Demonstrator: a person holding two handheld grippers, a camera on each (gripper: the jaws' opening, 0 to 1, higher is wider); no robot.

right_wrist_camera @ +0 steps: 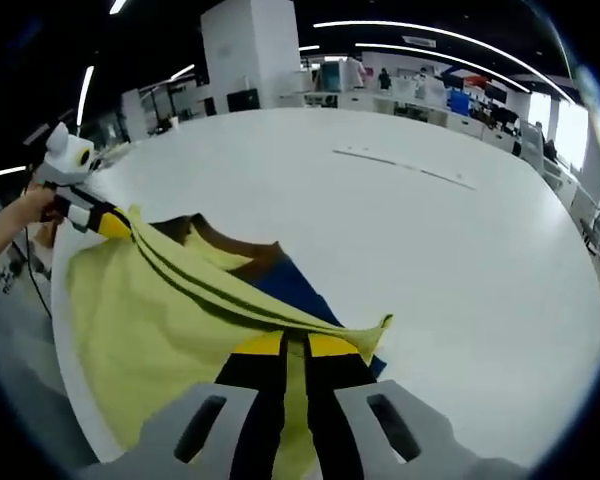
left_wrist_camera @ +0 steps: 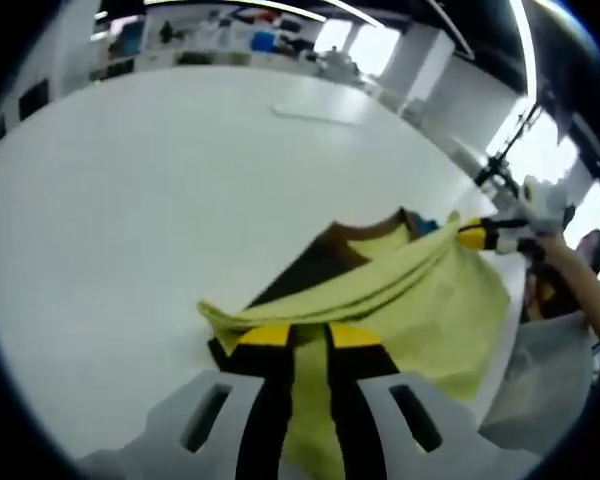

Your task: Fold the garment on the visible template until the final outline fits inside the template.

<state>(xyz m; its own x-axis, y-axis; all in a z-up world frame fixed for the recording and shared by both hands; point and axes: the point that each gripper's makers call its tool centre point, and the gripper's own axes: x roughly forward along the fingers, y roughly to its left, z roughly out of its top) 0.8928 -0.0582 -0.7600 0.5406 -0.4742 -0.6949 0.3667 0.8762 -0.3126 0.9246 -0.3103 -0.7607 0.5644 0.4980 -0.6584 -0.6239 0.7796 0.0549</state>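
Holding the yellow garment [left_wrist_camera: 435, 300] stretched above the white table [left_wrist_camera: 160, 200].
My left gripper [left_wrist_camera: 309, 338] and right gripper [right_wrist_camera: 294, 347] each pinch its folded edge, dark template [right_wrist_camera: 300, 290] beneath.

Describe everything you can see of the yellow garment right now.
The yellow garment looks like soft, thin cloth, pale yellow. It is lifted at one folded edge, which runs taut in layered ridges between the right claw and the left claw, each shut on a corner. The rest drapes down onto the white table and its near edge, partly covering a dark template with a brown and blue margin.
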